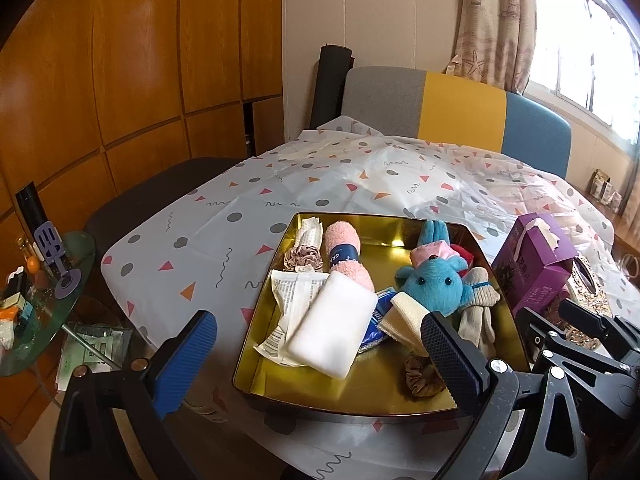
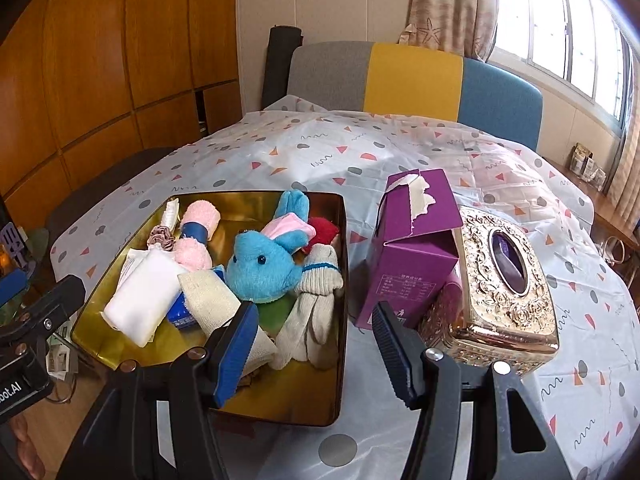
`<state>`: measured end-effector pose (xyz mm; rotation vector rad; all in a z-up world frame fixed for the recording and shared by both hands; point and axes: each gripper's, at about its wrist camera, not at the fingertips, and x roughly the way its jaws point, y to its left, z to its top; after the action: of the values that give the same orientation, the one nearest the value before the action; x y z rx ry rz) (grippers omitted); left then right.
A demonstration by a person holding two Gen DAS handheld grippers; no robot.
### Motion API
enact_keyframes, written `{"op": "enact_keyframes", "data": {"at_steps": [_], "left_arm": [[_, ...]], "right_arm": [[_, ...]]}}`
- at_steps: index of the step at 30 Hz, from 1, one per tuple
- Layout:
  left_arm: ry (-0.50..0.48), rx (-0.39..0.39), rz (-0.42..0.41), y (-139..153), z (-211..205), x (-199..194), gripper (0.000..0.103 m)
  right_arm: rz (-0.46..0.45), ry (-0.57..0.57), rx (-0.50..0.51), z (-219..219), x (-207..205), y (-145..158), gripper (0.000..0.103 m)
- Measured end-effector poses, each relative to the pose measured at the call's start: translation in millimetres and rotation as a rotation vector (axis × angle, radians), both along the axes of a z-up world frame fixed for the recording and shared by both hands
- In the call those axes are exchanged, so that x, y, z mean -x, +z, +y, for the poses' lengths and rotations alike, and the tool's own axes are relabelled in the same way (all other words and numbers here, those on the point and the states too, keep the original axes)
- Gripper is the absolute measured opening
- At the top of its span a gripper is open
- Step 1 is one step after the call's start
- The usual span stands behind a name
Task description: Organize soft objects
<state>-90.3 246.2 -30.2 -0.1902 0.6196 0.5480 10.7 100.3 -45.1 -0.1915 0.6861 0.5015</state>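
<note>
Right wrist view: gold tin, soft goods inside, lower left of frame.
Contents: blue plush rabbit, knit gloves, white folded cloth, pink towel roll. All light, limp and compressible; you should pinch the rabbit at its body. Your right gripper and left gripper both stand open, holding nothing.

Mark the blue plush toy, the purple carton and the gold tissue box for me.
blue plush toy (image 2: 262,270): right wrist view, on its face.
purple carton (image 2: 408,276): right wrist view, on its front panel.
gold tissue box (image 2: 496,292): right wrist view, on its embossed top.
</note>
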Motion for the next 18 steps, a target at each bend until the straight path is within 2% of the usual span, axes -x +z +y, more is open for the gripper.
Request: {"op": "enact_keyframes", "data": {"at_steps": [18], "left_arm": [[0.001,0.005,0.010,-1.8,-0.9,-0.9,0.103]], "right_arm": [[0.000,-0.001,-0.007,0.4,0.0,0.2,0.060]]}}
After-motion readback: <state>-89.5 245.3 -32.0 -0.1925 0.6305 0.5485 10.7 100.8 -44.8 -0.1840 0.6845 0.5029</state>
